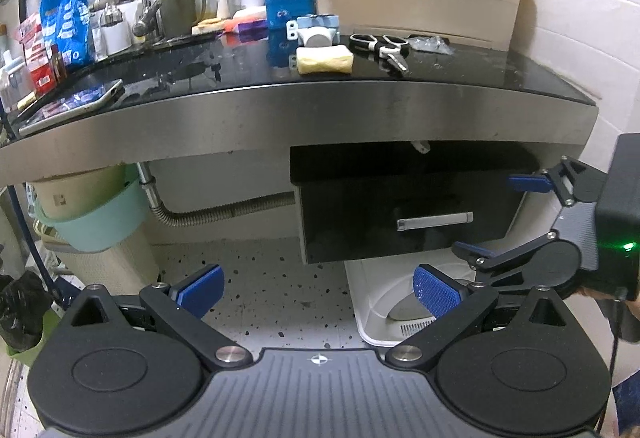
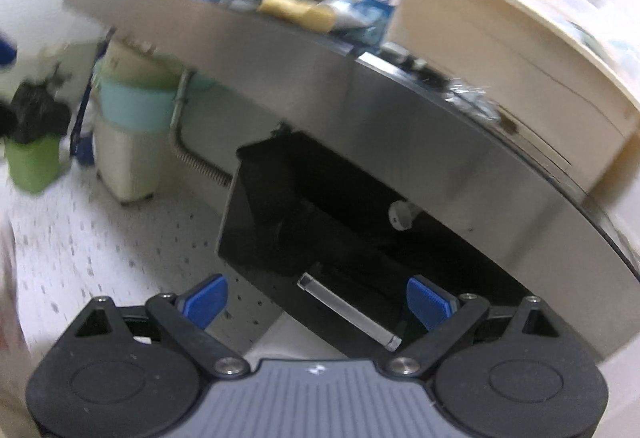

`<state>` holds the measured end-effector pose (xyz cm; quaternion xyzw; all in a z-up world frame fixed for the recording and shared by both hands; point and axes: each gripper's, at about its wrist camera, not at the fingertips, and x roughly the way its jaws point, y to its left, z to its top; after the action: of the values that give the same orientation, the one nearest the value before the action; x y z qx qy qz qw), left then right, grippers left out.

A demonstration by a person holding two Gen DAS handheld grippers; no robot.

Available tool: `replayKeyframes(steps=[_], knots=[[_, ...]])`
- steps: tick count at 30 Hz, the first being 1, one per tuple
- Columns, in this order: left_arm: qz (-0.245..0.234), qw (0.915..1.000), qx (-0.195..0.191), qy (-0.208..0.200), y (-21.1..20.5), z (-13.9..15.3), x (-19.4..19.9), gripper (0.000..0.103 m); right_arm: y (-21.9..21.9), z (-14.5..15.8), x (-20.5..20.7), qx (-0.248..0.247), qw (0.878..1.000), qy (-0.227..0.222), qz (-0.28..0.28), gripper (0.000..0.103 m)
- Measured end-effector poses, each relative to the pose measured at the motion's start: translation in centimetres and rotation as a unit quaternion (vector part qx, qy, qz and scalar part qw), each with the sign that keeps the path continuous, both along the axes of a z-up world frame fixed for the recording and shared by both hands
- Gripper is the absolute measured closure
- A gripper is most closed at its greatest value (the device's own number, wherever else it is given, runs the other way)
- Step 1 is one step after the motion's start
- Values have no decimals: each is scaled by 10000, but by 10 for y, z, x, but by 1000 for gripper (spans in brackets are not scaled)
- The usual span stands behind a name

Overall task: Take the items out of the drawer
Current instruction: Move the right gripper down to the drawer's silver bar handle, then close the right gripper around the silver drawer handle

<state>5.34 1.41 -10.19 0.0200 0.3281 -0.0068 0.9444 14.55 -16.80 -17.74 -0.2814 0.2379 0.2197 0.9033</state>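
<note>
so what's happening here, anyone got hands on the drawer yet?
Not yet. A person holds both grippers in front of a black drawer under the counter. The right gripper is open and close to the drawer's silver handle, fingers not touching it. The left gripper is open too, hanging back over the speckled floor. The drawer looks partly pulled out, something white showing above it. The right view is blurred.

drawer (image 1: 408,214) under counter (image 1: 320,110) | scissors (image 1: 380,45) on counter | basin (image 1: 100,222) left of drawer

Scissors (image 1: 380,46) beside a yellow sponge (image 1: 324,60) on the countertop (image 1: 240,78); possibly a phone (image 1: 76,104) left.
</note>
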Motion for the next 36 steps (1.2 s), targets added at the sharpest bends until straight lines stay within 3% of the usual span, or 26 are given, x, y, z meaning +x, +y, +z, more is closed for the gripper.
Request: replayKeyframes(steps=[8,15,19,30,34,36], knots=[[49,9999,-40,140,6,-7,6,1,13,-32,25,-1014,9921,-54,734,6],[61,9998,-102,189,9,-10,6,1,15,-55,44,-1154,9880,184,1008,6],[58,9997,-112,205,11,-11,6,1,16,-69,50,-1356,9834,266,1180,0],[61,9996,-80,261,10,-13,9,1,17,-103,70,-2346,9592,610,1453,1],[64,9996,-55,275,10,-14,10,1,18,-116,78,-2699,9475,734,1548,12],[75,9996,-32,277,10,-14,10,1,18,-122,81,-2874,9411,795,1594,12]])
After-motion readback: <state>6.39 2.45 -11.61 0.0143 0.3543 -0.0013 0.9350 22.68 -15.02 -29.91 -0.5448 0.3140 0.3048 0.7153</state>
